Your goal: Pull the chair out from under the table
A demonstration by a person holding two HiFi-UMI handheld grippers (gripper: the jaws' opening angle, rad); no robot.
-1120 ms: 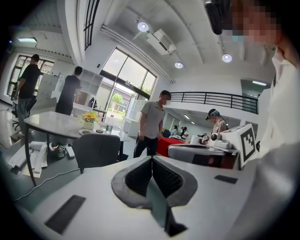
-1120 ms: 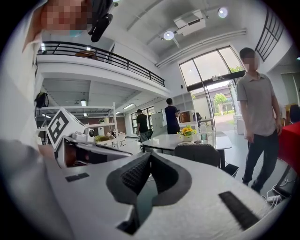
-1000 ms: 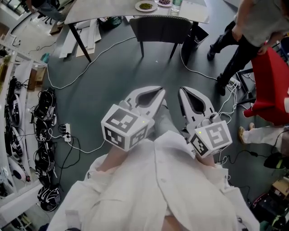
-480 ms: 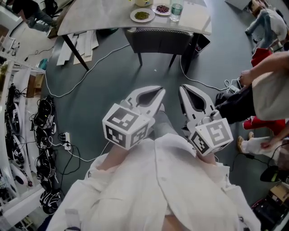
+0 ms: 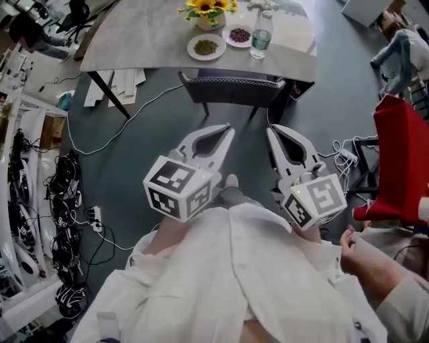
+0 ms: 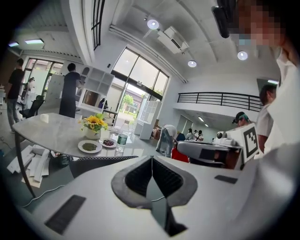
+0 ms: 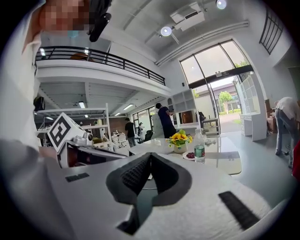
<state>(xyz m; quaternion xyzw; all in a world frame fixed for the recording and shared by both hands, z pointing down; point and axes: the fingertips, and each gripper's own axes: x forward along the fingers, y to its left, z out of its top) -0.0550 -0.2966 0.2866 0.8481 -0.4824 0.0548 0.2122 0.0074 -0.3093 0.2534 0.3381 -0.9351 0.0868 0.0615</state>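
— Well, head view first: where is the chair?
— The chair [image 5: 234,90] is pushed in at the near edge of the table [image 5: 134,40]. Only its dark backrest and legs show. The seat is hidden beneath the tabletop.
— And the grippers?
— The left gripper [image 5: 228,127] and the right gripper [image 5: 270,129] are side by side, well short of the backrest. Both have their fingers pressed together with nothing in them. The hands holding them are hidden behind the marker cubes and a white shirt [image 5: 228,281].
— What is on the table?
— A plate [image 5: 206,47] lies close to the near edge, holding something green I cannot name. A small dish [image 5: 239,35] and a bottle [image 5: 261,39] stand just beyond it. The sunflowers [image 5: 208,8] and the table's far edge are cut off by the top of the frame.
— What does the left gripper view show?
— Its pads meet along one line, with nothing between them. The curved top of the backrest shows under the table's near edge, and the gripper's own body hides the rest of the chair. The right gripper shows at the right.
— And the right gripper view?
— It is closed the same way and holds nothing. The table's edge, the bottle and the sunflowers rise above the gripper's body. The chair is wholly hidden behind it.
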